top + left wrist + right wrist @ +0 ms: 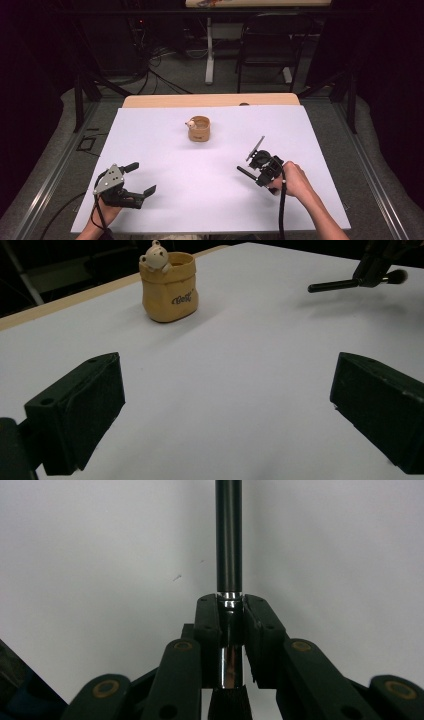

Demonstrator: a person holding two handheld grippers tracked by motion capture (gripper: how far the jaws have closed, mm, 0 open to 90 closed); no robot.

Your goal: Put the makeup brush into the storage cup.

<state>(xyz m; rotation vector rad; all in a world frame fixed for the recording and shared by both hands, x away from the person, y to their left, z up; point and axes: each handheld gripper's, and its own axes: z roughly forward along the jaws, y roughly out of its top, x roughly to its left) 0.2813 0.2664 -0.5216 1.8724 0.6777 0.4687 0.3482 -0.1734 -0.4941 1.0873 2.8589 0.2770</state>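
Note:
A yellow sack-shaped cup point(199, 129) with a small bear figure on its rim stands on the white table cover, toward the back middle; it also stands upper left in the left gripper view point(169, 287). My right gripper point(258, 176) at the right is shut on a black-handled brush point(246, 173), whose handle points left. The right gripper view shows the jaws point(231, 605) clamped on the brush's silver ferrule point(230, 655), with the handle point(229, 535) running straight ahead. My left gripper point(142, 178) rests near the front left, open, with nothing between its fingers point(80, 410).
A white sheet point(175, 210) covers the table, with a wooden edge point(210, 100) along the back. Beyond it stand a dark chair point(270, 45) and a table leg point(209, 55). The right gripper point(375, 265) with the brush's bristles point(399, 275) appears upper right in the left gripper view.

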